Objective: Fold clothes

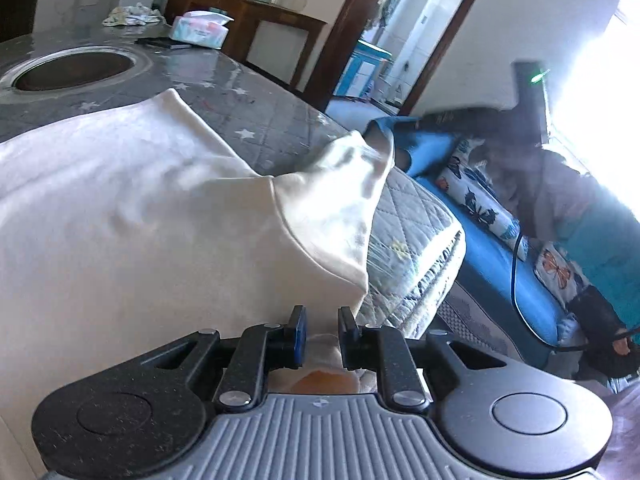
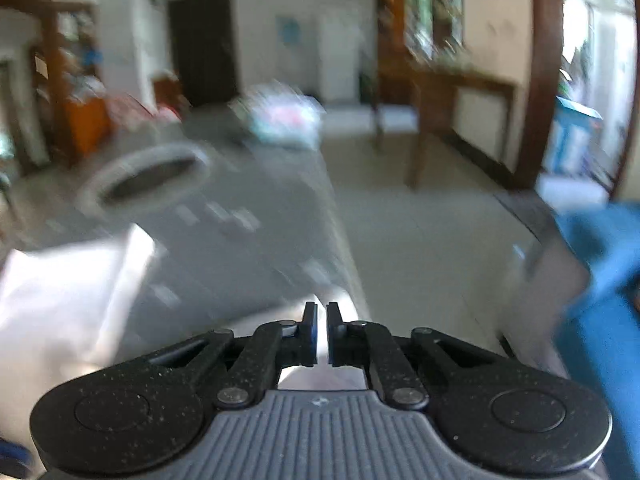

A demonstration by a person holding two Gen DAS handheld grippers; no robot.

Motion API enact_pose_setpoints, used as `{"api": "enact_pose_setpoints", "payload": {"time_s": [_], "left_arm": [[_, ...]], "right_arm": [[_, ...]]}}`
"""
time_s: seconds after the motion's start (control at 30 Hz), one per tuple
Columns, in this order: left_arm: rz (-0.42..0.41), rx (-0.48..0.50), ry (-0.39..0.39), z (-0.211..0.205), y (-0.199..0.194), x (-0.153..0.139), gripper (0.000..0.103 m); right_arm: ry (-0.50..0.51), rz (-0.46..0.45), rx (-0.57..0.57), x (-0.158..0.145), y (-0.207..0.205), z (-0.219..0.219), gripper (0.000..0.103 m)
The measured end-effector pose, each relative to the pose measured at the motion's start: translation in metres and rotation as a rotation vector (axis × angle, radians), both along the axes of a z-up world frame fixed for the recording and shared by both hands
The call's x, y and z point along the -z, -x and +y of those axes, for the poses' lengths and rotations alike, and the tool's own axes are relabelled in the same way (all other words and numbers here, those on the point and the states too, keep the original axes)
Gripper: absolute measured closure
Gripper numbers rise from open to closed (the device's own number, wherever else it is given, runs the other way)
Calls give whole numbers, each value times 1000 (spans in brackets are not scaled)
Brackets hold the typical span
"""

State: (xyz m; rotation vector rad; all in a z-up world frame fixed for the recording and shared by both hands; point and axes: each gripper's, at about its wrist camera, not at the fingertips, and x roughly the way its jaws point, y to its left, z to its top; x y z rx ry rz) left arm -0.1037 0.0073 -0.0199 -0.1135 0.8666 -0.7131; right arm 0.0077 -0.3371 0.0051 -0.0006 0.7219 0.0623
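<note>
Left tongs parted slightly, cream fabric between their tips, over the cream cotton garment spread on the grey star-quilted counter. Right tongs nearly closed, pinching pale cloth at the garment's edge.

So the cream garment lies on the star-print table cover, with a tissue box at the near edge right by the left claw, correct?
Not quite. The tissue box sits at the far end of the table, beyond the round hole, as the left wrist view shows. The cream garment does lie on the star-print cover.
</note>
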Motion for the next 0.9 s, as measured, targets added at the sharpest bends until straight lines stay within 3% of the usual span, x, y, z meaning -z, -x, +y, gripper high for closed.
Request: {"api": "enact_pose_setpoints", "payload": {"time_s": [0.1, 0.47, 0.7, 0.9], "left_arm": [[-1, 31, -5, -1, 3, 0, 83], [-46, 46, -2, -16, -13, -19, 82], [-31, 97, -3, -43, -26, -8, 82], [-12, 125, 1, -54, -30, 2, 81]], "right_arm": [[18, 19, 48, 8, 0, -11, 95], [13, 25, -58, 23, -29, 13, 79], [29, 37, -101, 34, -45, 24, 70], [32, 6, -124, 24, -38, 24, 70]]}}
